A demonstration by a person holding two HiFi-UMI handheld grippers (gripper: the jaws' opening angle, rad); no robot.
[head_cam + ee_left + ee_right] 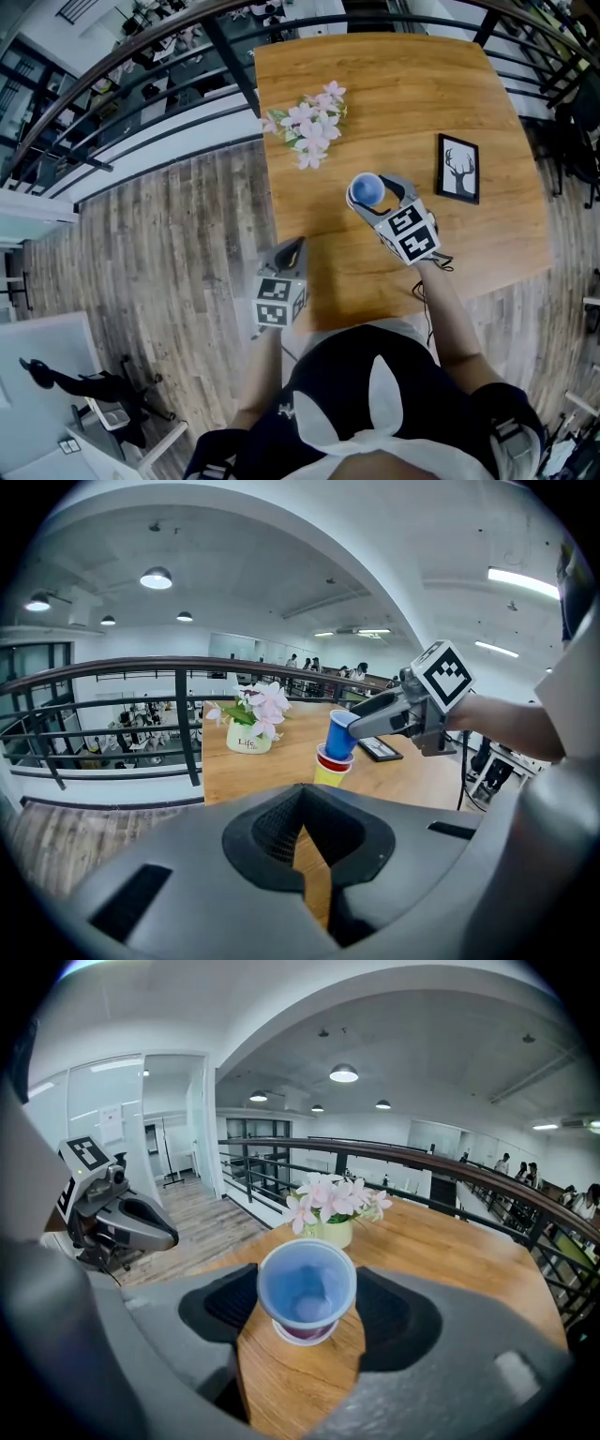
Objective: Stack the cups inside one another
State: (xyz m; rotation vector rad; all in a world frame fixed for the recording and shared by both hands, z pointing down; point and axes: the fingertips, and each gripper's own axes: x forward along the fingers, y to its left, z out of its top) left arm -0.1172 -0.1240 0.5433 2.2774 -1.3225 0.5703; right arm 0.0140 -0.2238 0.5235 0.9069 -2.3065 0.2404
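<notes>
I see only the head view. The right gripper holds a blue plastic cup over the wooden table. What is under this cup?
Observer: A red plastic cup nested in a yellow plastic cup; the blue plastic cup has its base at the red rim.
Operator: Is the left gripper holding something?
Observer: No, the left gripper has its jaws together, empty.
Operator: Any print on the flower pot?
Observer: Yes, the white flower pot reads "Life".
</notes>
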